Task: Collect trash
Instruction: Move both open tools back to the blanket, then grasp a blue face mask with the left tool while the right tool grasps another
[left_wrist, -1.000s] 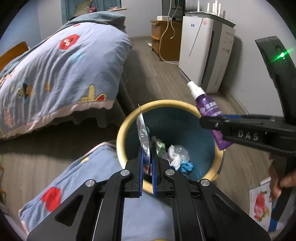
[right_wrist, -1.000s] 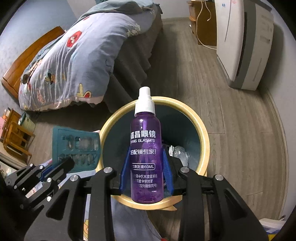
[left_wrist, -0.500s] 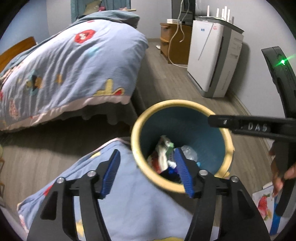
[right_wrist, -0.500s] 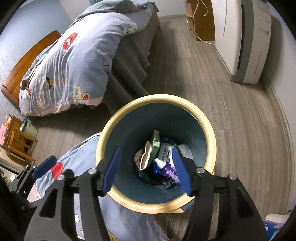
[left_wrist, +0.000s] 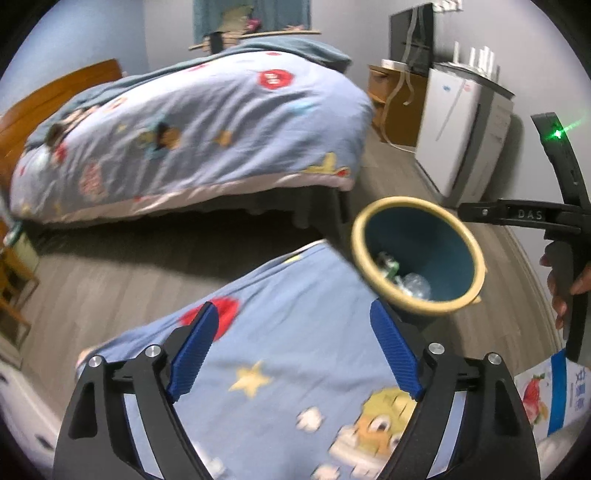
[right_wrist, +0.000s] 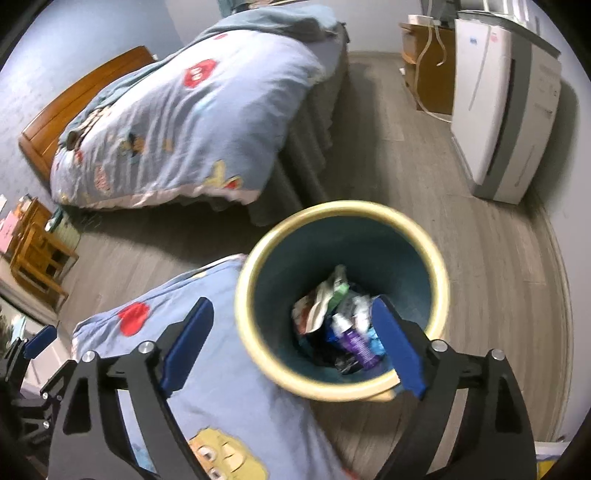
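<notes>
Bin (right_wrist: 258, 369) now holds purple spray bottle (right_wrist: 356, 341), lying among wrappers at bottom; a second ago bottle stood clamped in right gripper (right_wrist: 295, 349) above rim. Foil packet formerly pinched by left gripper (left_wrist: 295, 350) gone too, presumably dropped in bin. Both grippers' jaws have just been opening, now wide, nothing between them. Left gripper has swung off bin, over quilt (left_wrist: 288, 369) beside it. Both drops look done. Bin contents blurred; foil packet not identifiable. More trash near bin: cannot tell.
</notes>
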